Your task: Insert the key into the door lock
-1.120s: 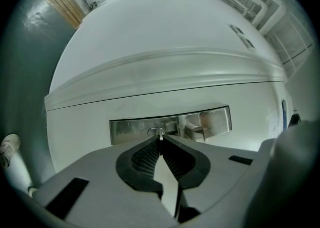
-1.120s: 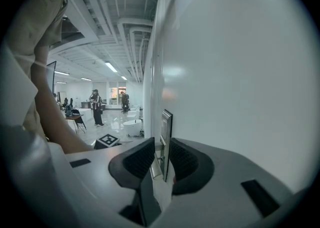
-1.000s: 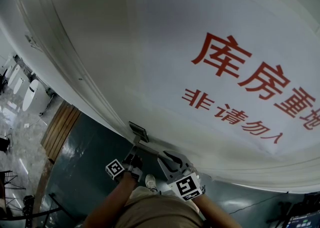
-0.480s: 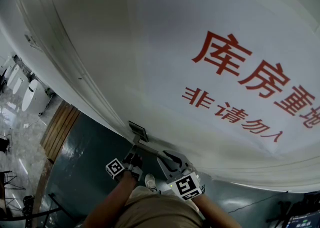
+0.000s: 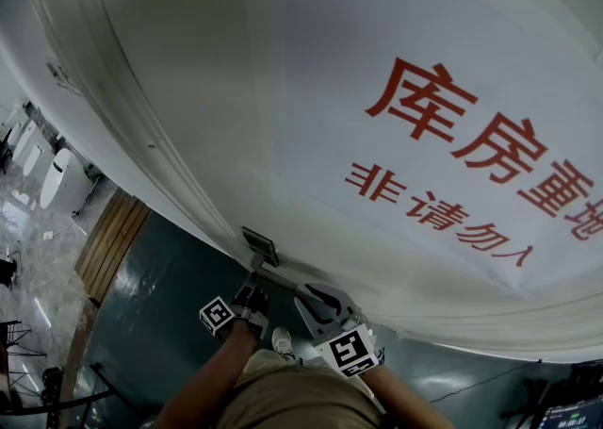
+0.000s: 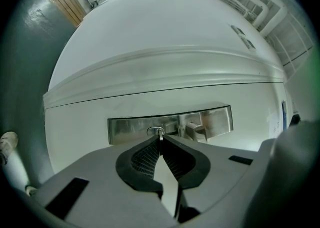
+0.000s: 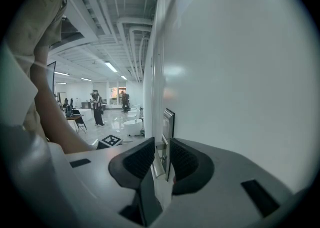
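White door (image 5: pixel 283 88), grey floor (image 5: pixel 160 297); jaws tight: left gripper (image 6: pixel 160 143) on key (image 6: pixel 160 133), right gripper (image 7: pixel 161 145) on handle (image 7: pixel 157 165).

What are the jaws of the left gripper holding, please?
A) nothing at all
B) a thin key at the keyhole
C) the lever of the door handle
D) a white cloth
B: in the left gripper view the left gripper has its jaws shut on a thin key, its tip at the keyhole of the metal lock plate.
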Demonstrator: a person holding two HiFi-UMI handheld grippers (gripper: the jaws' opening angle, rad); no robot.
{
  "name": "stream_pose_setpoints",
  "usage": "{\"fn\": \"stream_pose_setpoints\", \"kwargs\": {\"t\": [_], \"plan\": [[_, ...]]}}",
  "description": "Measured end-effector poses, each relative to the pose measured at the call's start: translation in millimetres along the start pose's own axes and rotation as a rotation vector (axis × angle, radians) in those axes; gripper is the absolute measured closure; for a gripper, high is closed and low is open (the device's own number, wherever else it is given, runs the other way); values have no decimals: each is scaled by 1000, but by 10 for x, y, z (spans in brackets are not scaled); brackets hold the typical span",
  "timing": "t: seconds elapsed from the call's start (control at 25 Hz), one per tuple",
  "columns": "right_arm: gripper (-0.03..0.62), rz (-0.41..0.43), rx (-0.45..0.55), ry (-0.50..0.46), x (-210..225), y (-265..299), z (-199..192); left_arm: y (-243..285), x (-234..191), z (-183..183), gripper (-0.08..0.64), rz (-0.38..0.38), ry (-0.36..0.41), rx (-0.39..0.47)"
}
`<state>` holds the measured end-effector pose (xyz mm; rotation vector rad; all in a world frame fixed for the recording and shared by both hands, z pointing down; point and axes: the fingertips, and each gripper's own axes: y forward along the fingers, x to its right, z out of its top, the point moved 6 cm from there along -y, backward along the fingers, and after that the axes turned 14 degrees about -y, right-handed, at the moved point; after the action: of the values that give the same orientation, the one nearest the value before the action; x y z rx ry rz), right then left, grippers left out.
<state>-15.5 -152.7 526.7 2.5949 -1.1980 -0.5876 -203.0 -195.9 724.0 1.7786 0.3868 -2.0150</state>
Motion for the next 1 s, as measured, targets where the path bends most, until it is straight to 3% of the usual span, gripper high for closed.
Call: {"fn": "stream_pose_setpoints", "kwargs": {"t": [0.8, 1.0], "plan": [[494, 4, -3, -1, -5, 35, 27, 18, -22, -7, 528, -4, -7, 8], [494, 4, -5, -4, -7, 30, 21, 21, -23, 12, 528, -2, 37, 0]]}}
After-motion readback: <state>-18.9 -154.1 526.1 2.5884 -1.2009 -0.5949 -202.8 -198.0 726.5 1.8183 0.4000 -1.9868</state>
